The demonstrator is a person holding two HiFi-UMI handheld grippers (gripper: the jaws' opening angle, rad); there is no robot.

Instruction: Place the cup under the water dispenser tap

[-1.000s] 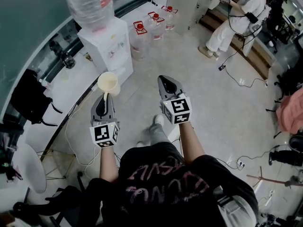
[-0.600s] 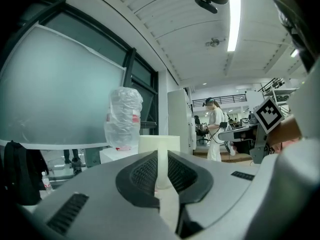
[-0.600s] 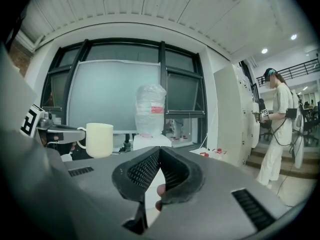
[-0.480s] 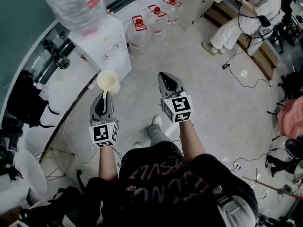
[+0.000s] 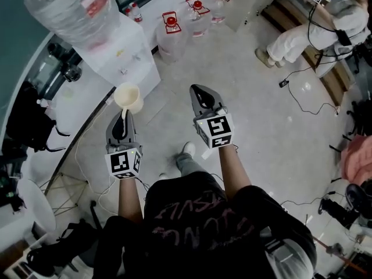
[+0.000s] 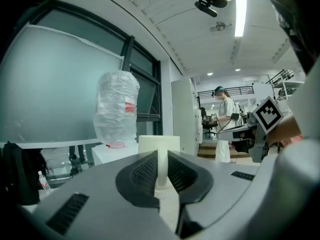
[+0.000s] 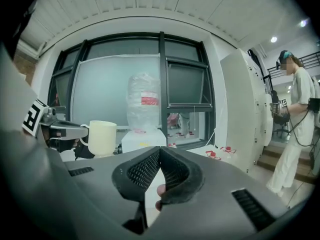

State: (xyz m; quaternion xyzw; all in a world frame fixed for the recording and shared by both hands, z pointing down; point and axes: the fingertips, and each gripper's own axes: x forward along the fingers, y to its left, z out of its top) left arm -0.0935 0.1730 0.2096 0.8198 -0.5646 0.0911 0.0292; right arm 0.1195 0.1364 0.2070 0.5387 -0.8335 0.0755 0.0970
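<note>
Left gripper [image 5: 124, 116] pinches cup [image 5: 129, 97] handle — right gripper [image 5: 199, 93] jaws pressed together; bottle [image 5: 58, 13] label red, unreadable.

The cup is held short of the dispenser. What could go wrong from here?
1. The left gripper pinches the cup only by its thin handle, so the cup may swivel or slip.
2. The tap on the water dispenser is too small to make out in the head view, so the cup may bump the front or end up off to one side.
3. Jugs on the floor beside the dispenser crowd the approach.
</note>
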